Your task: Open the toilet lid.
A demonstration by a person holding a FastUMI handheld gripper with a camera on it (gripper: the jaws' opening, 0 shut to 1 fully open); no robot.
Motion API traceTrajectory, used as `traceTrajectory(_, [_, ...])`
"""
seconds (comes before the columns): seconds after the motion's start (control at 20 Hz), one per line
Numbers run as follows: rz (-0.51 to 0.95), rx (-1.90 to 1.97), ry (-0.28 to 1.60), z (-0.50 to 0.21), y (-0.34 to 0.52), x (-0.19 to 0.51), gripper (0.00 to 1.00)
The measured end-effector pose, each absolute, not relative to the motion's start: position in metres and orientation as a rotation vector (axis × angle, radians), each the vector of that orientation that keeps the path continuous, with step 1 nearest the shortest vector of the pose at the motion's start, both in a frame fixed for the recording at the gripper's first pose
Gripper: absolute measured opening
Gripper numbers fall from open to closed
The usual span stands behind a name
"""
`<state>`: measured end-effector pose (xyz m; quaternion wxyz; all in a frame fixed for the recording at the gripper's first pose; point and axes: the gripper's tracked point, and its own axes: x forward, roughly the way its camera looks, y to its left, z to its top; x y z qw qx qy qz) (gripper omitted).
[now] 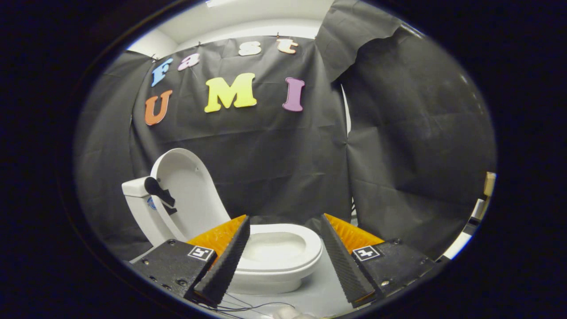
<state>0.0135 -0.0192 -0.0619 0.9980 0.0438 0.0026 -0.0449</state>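
Observation:
A small white toilet [274,261] stands on the pale floor just ahead of my fingers. Its lid [188,195] is raised upright and leans back against the white tank [135,188], which carries a dark flush lever [157,190]. The seat ring and the bowl's hollow [277,246] are exposed and lie between my two fingers. My gripper [285,226] is open, with a wide gap between the fingers and nothing held. The left finger [228,257] overlaps the seat's near left side in the view; the right finger [343,257] stands just right of the seat.
Black cloth walls [398,155] close in the booth behind and to the right of the toilet. Thin dark wires [248,306] lie on the pale floor [328,292] in front of the bowl. White and pale edges [480,208] show past the cloth at the far right.

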Motion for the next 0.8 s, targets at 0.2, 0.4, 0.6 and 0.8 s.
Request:
traceTrajectory(0.2, [-0.087,0.068,0.002,-0.064,-0.016,0.014,0.99])
traceTrajectory(0.4, [-0.081,0.048,-0.015,-0.062,-0.014,0.014,0.99])
traceTrajectory(0.6, [-0.07,0.04,-0.015,-0.065,-0.009,0.016,0.99])
traceTrajectory(0.8, [-0.063,0.017,-0.029,-0.064,-0.005,0.015,0.99])
